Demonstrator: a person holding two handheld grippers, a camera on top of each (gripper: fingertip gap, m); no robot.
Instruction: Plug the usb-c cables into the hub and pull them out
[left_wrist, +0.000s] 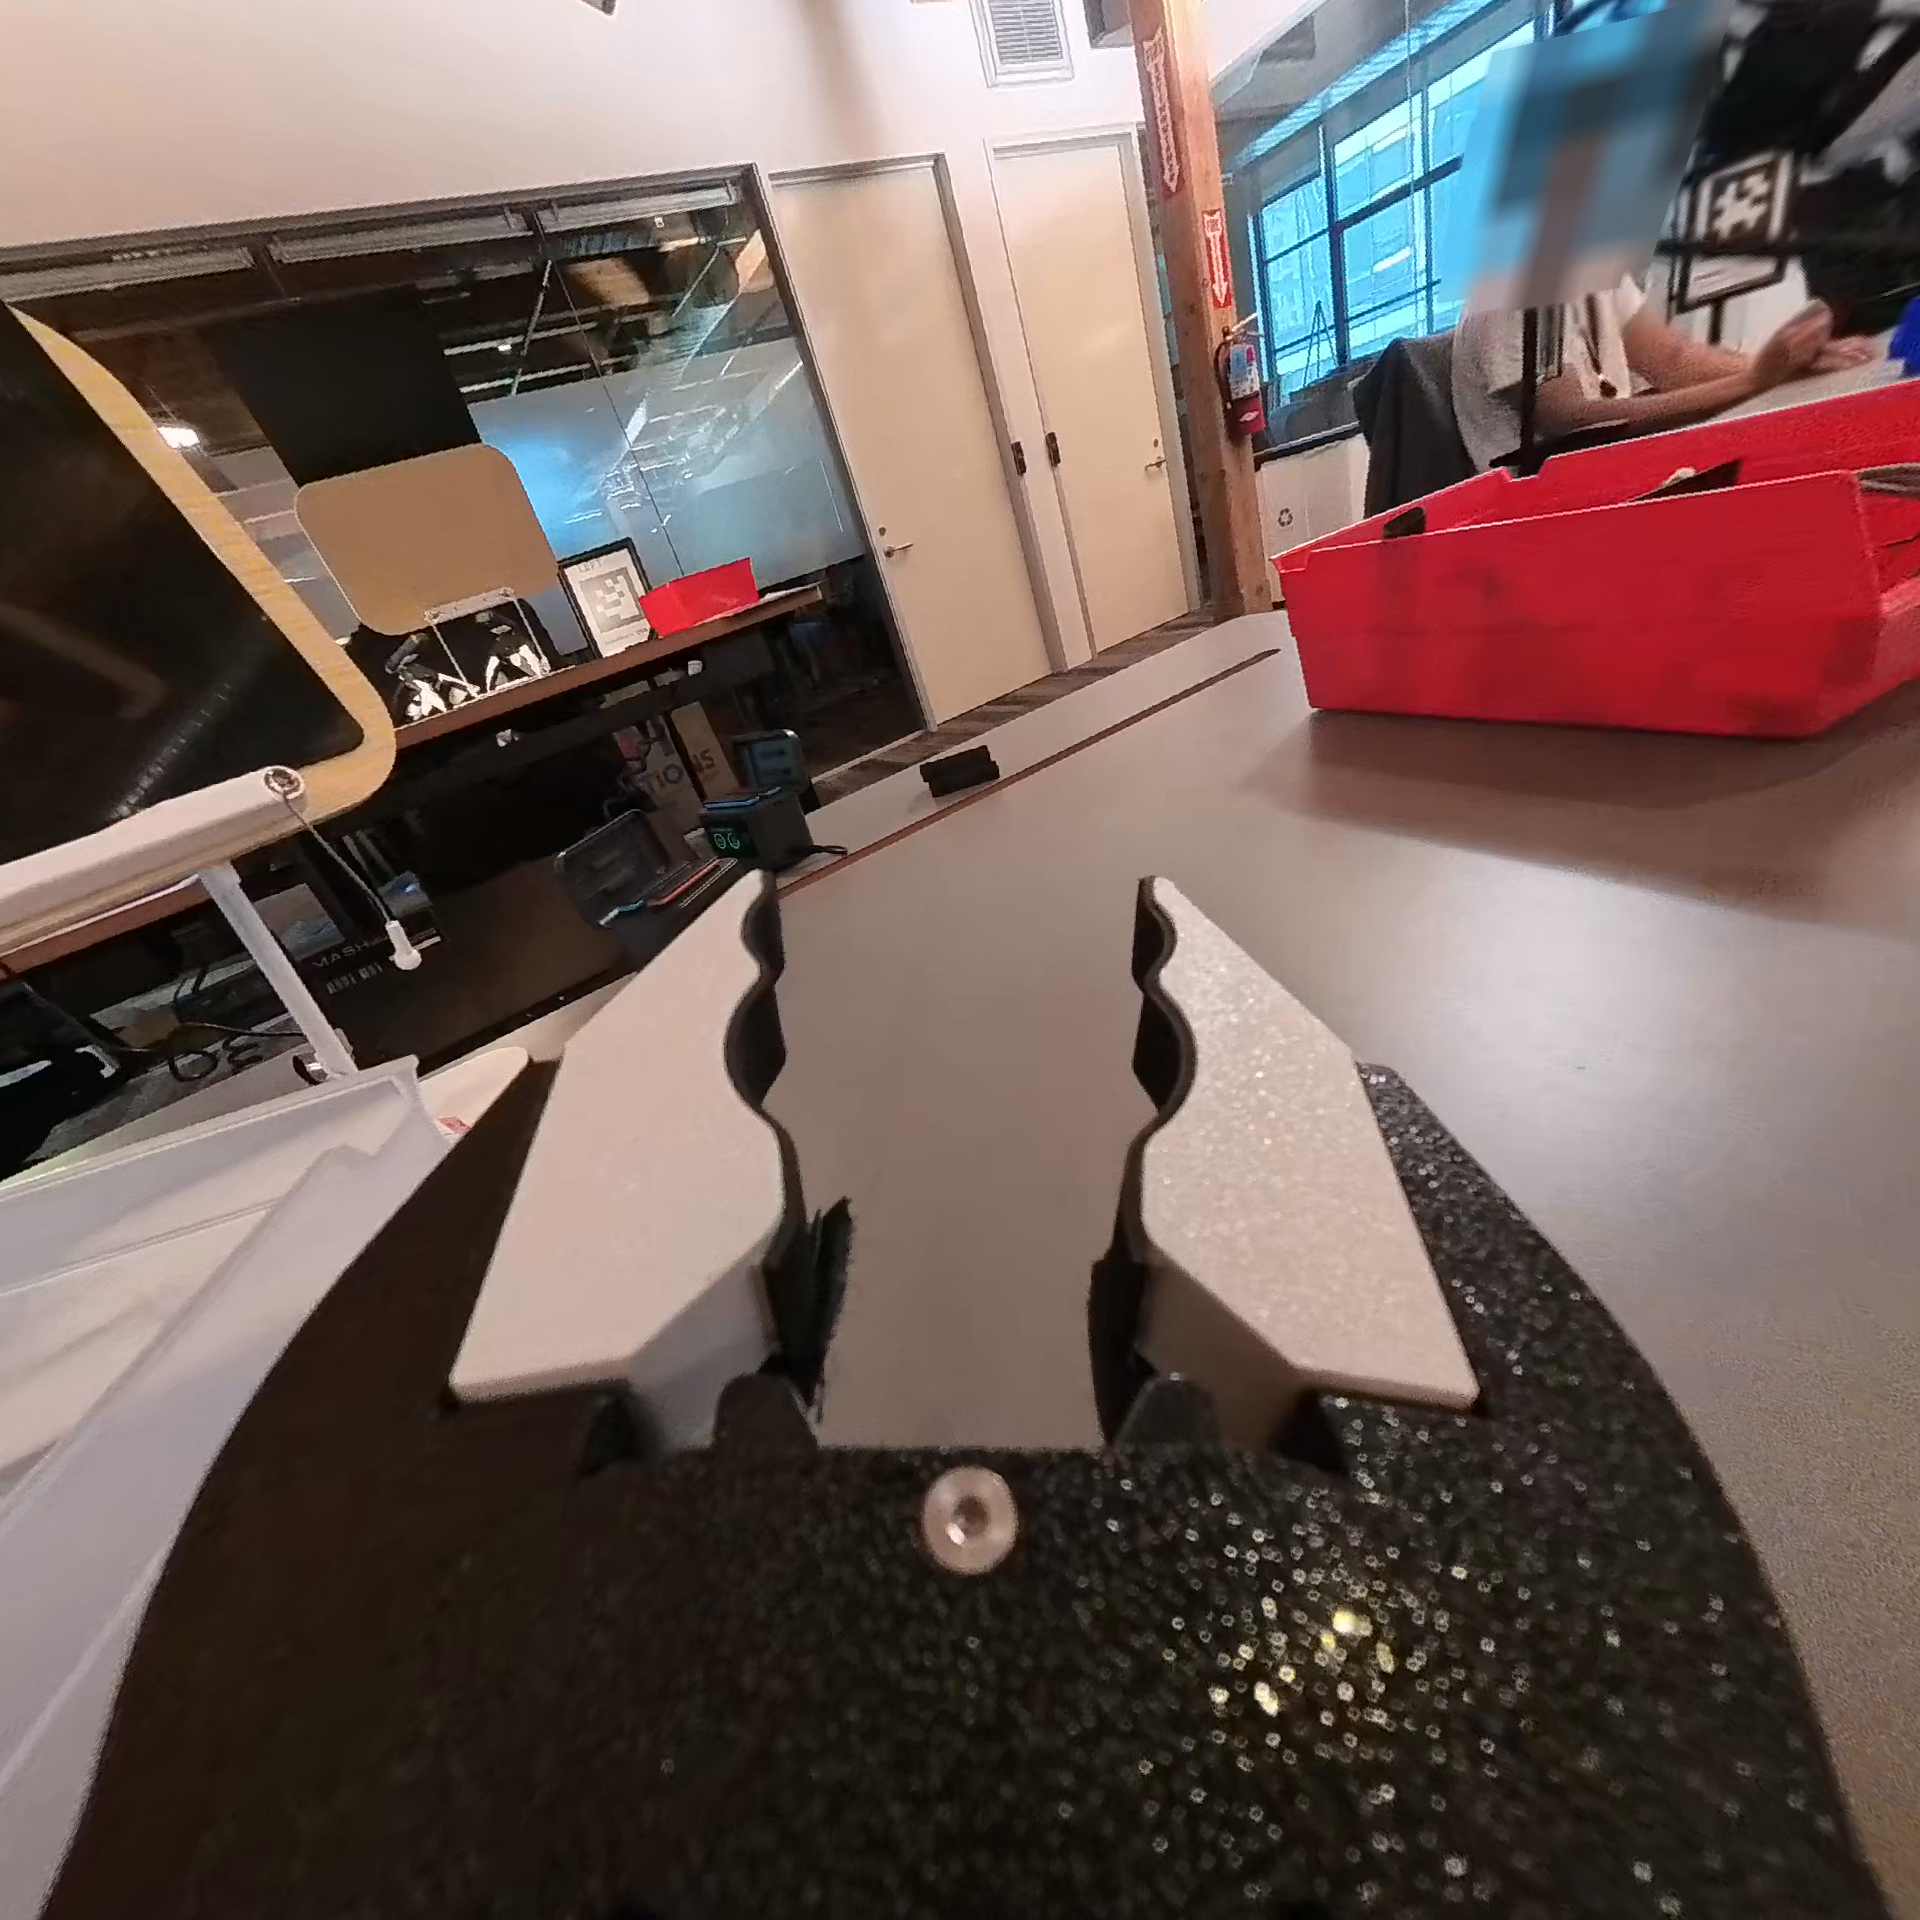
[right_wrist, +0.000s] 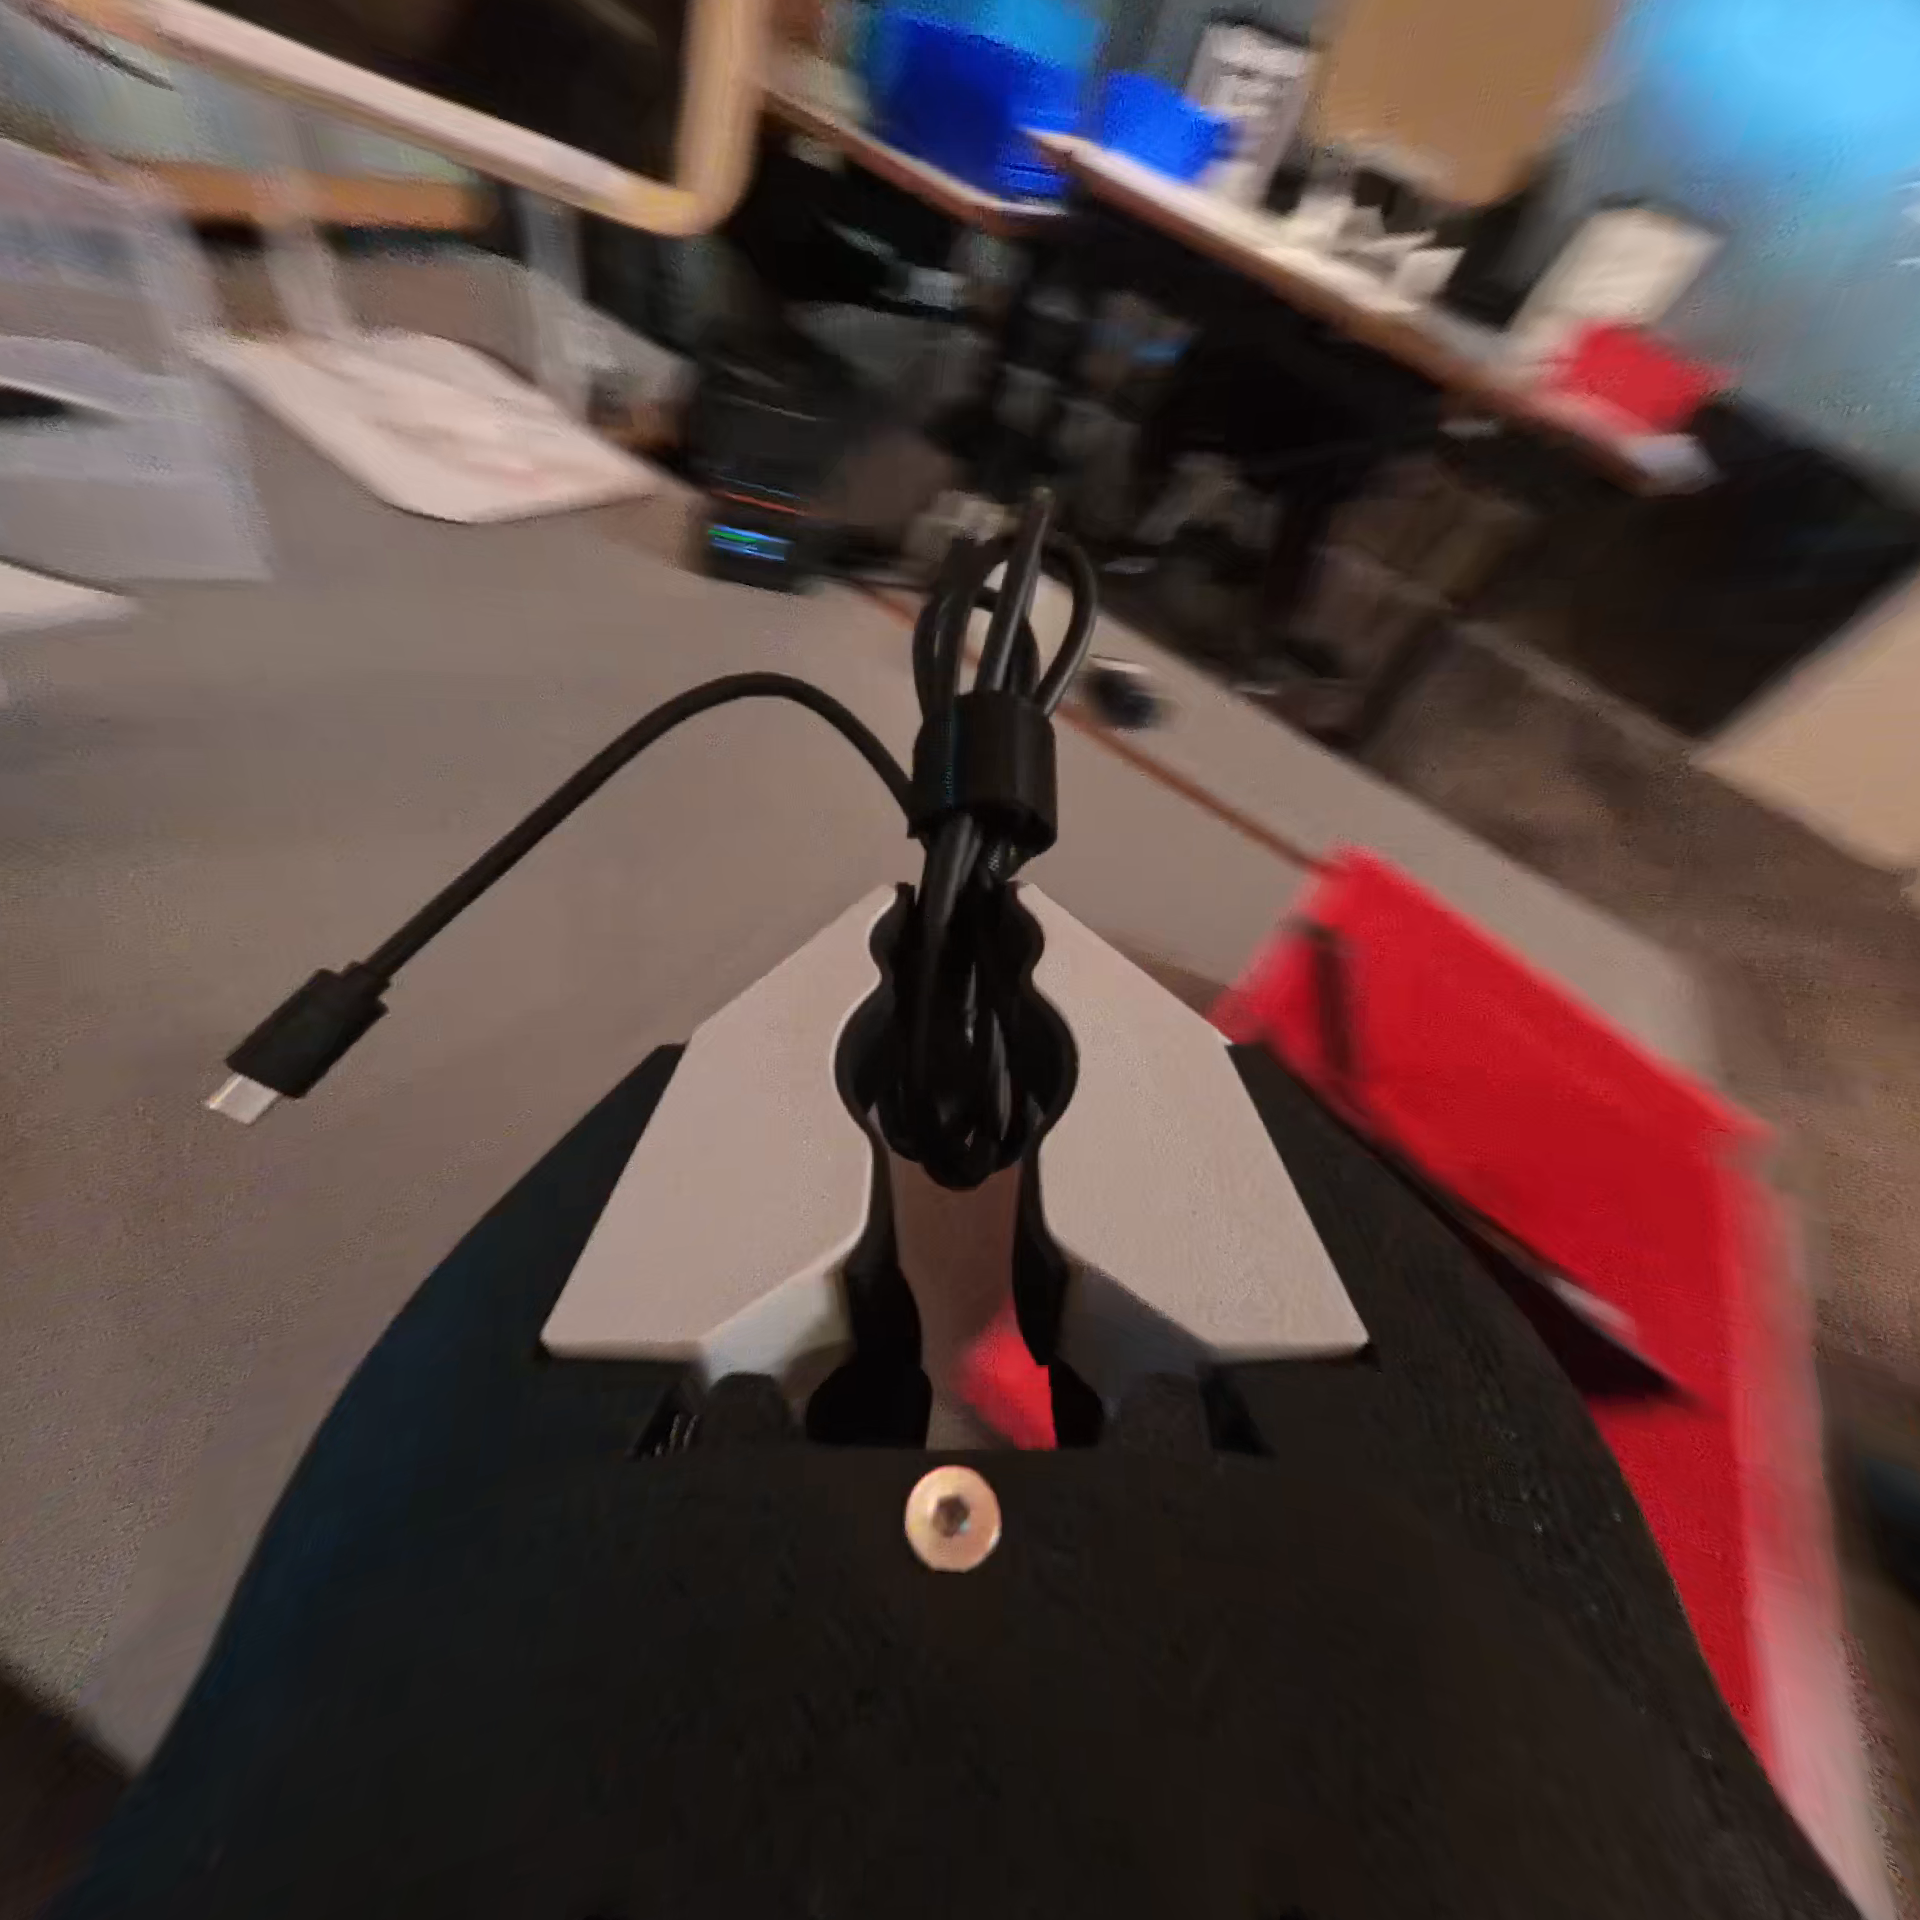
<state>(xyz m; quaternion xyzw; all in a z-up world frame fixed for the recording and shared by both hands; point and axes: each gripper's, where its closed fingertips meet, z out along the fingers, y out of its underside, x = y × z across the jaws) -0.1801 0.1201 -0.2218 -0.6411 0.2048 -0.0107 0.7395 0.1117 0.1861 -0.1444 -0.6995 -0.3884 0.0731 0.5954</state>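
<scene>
My right gripper (right_wrist: 958, 896) is shut on a bundled black usb-c cable (right_wrist: 966, 997), held in the air above the grey table (right_wrist: 312, 831). A black strap (right_wrist: 982, 767) ties the bundle just past the fingertips. One loose end curves out to the left and ends in a usb-c plug (right_wrist: 296, 1044) that hangs free. My left gripper (left_wrist: 956, 904) is open and empty, low over the grey table (left_wrist: 1455, 987). No hub shows in either view.
A red bin (left_wrist: 1600, 613) stands on the table at the right of the left wrist view and shows blurred in the right wrist view (right_wrist: 1507, 1143). White trays (left_wrist: 156, 1247) lie at the left. A small black block (left_wrist: 958, 774) sits far back. A person (left_wrist: 1558, 343) is beyond the bin. Some 30 centimetres of space lies between my two pairs of fingers.
</scene>
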